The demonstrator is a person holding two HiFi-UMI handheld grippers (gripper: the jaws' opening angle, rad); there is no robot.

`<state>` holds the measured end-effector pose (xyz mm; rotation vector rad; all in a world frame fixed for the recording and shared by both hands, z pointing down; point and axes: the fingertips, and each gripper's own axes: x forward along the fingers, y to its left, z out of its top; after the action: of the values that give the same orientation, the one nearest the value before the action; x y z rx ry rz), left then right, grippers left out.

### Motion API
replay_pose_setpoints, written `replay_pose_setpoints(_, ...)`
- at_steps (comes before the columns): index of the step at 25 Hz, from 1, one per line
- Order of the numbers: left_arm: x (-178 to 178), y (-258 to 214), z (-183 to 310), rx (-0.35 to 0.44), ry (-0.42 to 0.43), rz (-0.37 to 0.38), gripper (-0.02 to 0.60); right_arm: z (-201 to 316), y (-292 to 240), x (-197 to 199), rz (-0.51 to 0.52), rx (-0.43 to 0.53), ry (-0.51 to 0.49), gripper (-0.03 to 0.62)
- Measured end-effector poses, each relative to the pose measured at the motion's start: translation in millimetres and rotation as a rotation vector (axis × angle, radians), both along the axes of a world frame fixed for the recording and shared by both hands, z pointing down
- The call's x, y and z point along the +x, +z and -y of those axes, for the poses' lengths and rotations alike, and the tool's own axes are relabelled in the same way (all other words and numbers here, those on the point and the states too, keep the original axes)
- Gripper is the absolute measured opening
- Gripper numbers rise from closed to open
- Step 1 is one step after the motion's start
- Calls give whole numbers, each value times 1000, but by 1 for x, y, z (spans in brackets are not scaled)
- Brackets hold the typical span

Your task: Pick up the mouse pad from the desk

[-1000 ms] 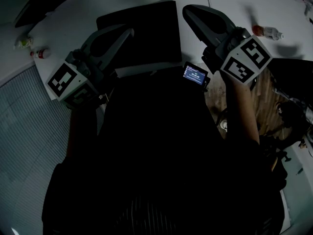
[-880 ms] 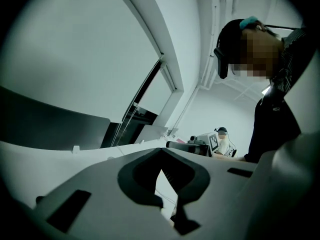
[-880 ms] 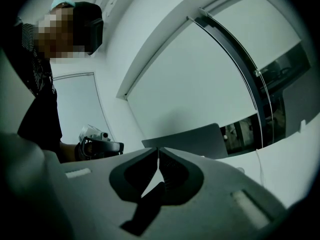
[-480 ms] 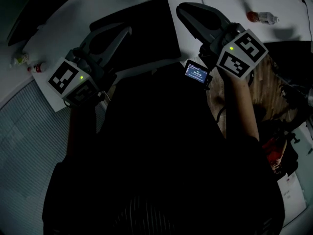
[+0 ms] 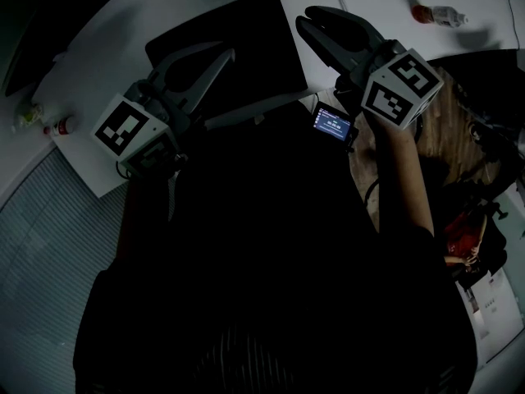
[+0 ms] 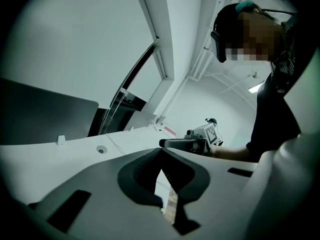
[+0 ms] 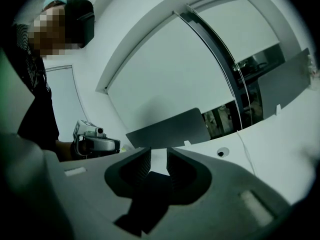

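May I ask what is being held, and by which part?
Nothing: left hand-held gripper shut, empty; right hand-held gripper, jaws just opening, nothing between them.

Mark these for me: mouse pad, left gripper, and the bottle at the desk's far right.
mouse pad (image 5: 256,33): head view, middle of its black top face.
left gripper (image 5: 225,52): head view, where its two fingertips meet.
bottle (image 5: 436,13): head view, clear body next to the red end.

Plastic bottle (image 5: 432,13) lies well apart from small bottle (image 5: 64,126).
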<state>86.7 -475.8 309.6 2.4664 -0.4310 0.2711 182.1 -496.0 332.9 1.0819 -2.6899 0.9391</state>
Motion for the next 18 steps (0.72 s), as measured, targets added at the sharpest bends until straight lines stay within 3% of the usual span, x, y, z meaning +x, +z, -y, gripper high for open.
replay_pose_setpoints(11,-8,5,-1,-37,-42,-24,8,22,38,0,-30,-76,14,145)
replay_pose_setpoints(15,-27,11,0,-54,-51,-30,8,32,59,-12,-54,-111,34,213)
replay_pose_setpoints(18,-29,12,2,-64,-59,-35,8,35,73,-11,-62,-141,38,222)
